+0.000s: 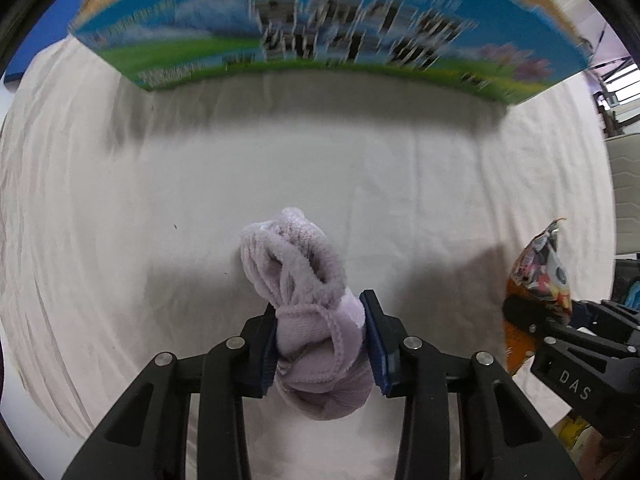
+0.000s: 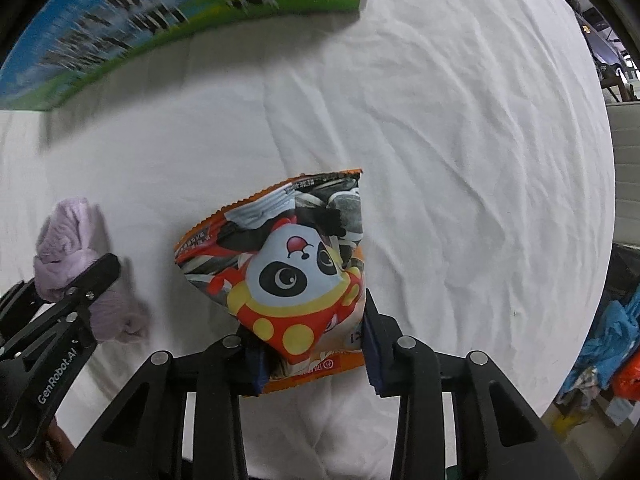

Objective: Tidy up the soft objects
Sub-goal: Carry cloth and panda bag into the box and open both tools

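Observation:
A bunched lilac sock hangs above the white cloth, pinched between the blue pads of my left gripper, which is shut on it. The same sock shows at the left of the right wrist view, behind the left gripper's black arm. My right gripper is shut on an orange snack bag with a panda print, lifted off the cloth. That snack bag and the right gripper's body appear at the right edge of the left wrist view. Both grippers point down.
A big carton printed with blue sky, green grass and cows stands at the far side of the cloth-covered table. The carton fills the upper left of the right wrist view. Blue and orange items lie beyond the table's right edge.

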`<state>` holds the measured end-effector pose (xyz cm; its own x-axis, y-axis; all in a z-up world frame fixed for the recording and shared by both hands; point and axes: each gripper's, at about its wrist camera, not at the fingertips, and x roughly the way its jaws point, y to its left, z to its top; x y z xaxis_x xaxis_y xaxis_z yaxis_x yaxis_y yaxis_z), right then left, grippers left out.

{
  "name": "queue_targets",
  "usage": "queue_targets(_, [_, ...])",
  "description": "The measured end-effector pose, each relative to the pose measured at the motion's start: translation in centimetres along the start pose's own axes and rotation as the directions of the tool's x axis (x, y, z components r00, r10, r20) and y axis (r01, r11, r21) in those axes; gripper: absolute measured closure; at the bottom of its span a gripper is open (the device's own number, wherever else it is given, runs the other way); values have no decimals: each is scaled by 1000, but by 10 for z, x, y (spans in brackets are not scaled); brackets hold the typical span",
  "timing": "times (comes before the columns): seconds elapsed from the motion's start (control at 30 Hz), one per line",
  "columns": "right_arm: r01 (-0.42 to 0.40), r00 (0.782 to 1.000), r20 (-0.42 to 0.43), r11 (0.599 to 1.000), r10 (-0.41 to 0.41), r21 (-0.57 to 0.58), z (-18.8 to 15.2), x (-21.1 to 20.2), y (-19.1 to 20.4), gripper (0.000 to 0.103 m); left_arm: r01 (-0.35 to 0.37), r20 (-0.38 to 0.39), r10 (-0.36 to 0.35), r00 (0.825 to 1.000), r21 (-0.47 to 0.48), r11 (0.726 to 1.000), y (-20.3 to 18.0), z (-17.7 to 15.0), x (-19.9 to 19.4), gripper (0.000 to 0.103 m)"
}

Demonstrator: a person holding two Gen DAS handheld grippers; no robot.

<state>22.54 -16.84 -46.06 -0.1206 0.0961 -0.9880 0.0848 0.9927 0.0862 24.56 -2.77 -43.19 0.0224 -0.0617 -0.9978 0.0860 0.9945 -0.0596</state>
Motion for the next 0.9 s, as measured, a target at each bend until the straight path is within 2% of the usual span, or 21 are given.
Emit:
queue_targets(0.2, [-118,987,108,993,120,-21,-1,-78,4,64,21,149,-26,989,33,999,-4,12,-85,69])
queue_targets(0.33, [-155,966,205,987,161,-44,10,-134,6,64,33,264,-46,963,54,998,-6,32,-150,69])
queue_targets(0.5, [-181,931,304,979,201,-93,32,-200,18,64,15,368,-43,929,78,997,-2,58,-198,69])
queue_targets(0.57, [-182,920,330,977,209,-111,42,-217,24,64,11,390,-39,920,73,997,5,70,-205,69])
queue_targets(0.67, [-191,913,343,974,223,-126,62,-230,35,64,12,396,-34,918,59,998,12,91,-204,69])
queue_targets(0.77, [-200,916,328,971,232,-127,87,-229,46,64,3,382,-22,924,51,999,22,112,-195,69])
queue_targets(0.9, [-237,923,280,963,264,-127,120,-207,62,64,26,333,-32,942,23,999,43,144,-175,69])
